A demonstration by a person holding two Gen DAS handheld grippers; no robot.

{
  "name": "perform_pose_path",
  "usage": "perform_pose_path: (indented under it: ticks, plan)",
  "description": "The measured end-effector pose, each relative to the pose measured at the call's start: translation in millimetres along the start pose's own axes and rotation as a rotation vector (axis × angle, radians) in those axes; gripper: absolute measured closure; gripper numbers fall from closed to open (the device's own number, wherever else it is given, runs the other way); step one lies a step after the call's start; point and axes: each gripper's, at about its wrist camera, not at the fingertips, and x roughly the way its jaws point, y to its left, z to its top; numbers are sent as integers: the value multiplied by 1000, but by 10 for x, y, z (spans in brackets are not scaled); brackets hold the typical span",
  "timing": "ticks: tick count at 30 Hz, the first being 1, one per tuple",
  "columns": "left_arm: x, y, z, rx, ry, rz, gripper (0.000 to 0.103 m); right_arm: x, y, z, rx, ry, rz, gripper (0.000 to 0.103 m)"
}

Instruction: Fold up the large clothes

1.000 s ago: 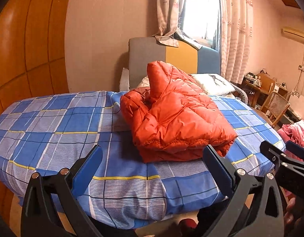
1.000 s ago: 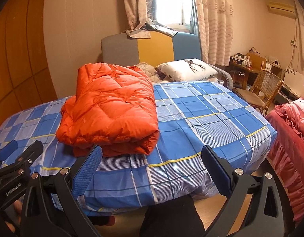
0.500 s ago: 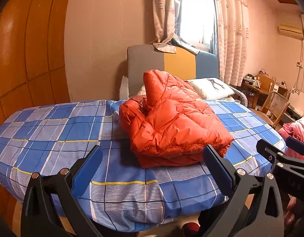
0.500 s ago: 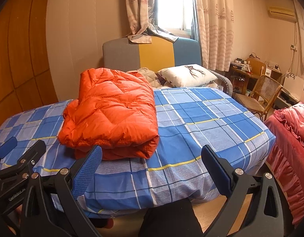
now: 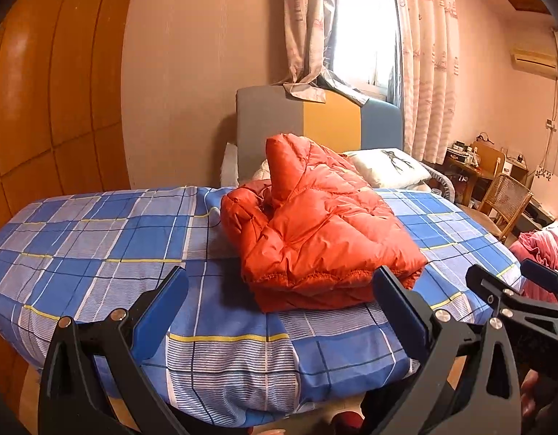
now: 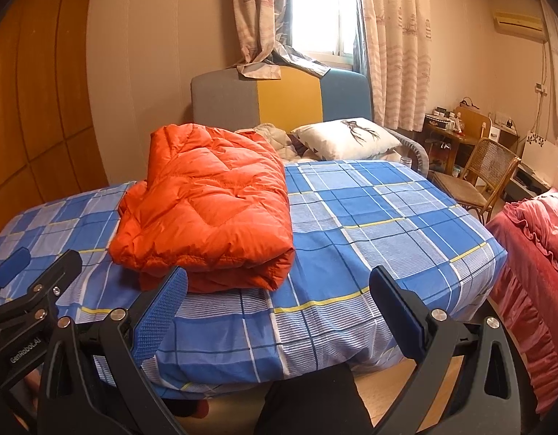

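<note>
An orange puffer jacket point(image 5: 315, 232) lies folded in a thick bundle on the blue plaid bed point(image 5: 97, 239); it also shows in the right wrist view point(image 6: 210, 210). My left gripper point(image 5: 279, 290) is open and empty, held off the bed's near edge, short of the jacket. My right gripper point(image 6: 277, 290) is open and empty, also back from the near edge, with the jacket ahead to its left. Each gripper shows at the edge of the other's view, the right one point(image 5: 515, 301) and the left one point(image 6: 32, 282).
A white pillow point(image 6: 348, 137) and a grey, yellow and blue headboard point(image 6: 279, 101) are at the bed's far end. A wicker chair point(image 6: 478, 177) and a cluttered desk point(image 6: 449, 127) stand to the right. A pink ruffled bedspread point(image 6: 533, 246) is at the near right.
Both grippers have drawn back and risen a little from the bed, so the jacket sits lower and farther in both views. The jacket has not moved.
</note>
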Motion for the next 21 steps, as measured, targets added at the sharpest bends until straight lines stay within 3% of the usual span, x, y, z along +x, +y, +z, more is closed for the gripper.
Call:
perform_pose_path:
  ticks: [21]
  plan:
    - [-25,-22,15,4,11,-11,2,27,21,-29,-3,18,11,3]
